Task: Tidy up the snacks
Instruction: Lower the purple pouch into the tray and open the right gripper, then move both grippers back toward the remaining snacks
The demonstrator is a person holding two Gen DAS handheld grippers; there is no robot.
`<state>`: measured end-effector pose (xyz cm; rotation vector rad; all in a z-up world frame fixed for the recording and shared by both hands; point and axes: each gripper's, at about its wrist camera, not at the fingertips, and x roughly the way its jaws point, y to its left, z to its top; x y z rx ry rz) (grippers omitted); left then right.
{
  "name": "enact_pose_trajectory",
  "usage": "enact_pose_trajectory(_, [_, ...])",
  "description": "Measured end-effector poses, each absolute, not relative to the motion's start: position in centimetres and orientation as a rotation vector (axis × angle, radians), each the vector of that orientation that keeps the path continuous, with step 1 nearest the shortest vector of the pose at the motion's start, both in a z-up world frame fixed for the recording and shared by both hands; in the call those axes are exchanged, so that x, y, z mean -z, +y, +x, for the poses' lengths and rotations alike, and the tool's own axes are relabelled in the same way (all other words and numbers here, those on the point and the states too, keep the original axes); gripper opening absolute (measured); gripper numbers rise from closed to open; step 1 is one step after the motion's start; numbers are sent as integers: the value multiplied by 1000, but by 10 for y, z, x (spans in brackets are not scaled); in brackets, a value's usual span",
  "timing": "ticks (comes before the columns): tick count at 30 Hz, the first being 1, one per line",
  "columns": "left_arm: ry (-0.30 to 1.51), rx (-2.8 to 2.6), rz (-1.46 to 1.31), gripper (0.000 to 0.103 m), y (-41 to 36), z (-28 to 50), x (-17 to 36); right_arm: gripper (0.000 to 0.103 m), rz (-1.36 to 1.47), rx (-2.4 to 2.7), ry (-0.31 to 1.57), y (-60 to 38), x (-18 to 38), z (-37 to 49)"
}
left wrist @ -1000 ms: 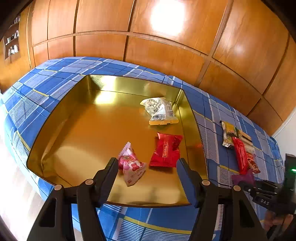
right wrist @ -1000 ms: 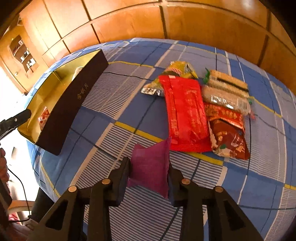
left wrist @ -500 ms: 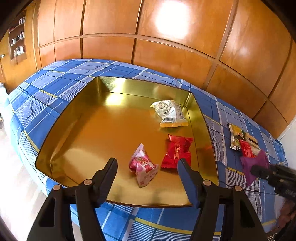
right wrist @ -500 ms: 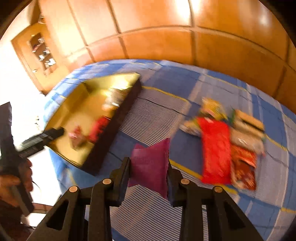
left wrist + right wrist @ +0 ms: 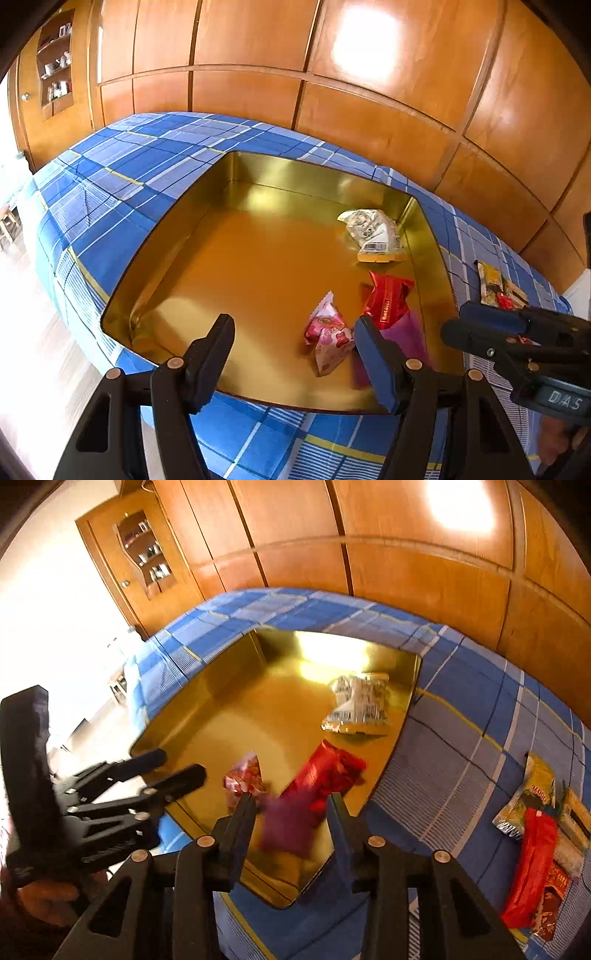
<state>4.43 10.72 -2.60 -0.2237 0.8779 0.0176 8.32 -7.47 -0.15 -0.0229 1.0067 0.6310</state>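
Note:
A gold tray [image 5: 177, 266] lies on the blue plaid cloth; it also shows in the right wrist view [image 5: 221, 716]. In it lie a white packet [image 5: 373, 232], a red packet [image 5: 388, 299] and a pink packet [image 5: 328, 339]. A purple packet [image 5: 288, 825] sits blurred between my right gripper's [image 5: 291, 808] parted fingers, over the tray's near corner; it also shows in the left wrist view [image 5: 402, 336]. My left gripper [image 5: 295, 350] is open and empty above the tray's near edge.
Several loose snack packets [image 5: 535, 834] lie on the cloth right of the tray. Wooden panelled wall behind. The table edge and bright floor are to the left. The two grippers are close together near the tray's front right corner.
My right gripper carried the purple packet left over the tray and its fingers have parted; the packet is now loose and blurred. The left gripper shifted slightly.

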Motion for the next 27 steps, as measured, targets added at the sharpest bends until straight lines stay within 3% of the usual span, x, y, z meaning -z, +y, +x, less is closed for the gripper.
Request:
enact_pose_trajectory(18, [847,51,-107,71,69,40,12,42,27,-361,963,-186,-1,58])
enact_pose_trajectory(27, [836,99,-65,71,46,40,4,42,-204,-140,868,-211,-13,41])
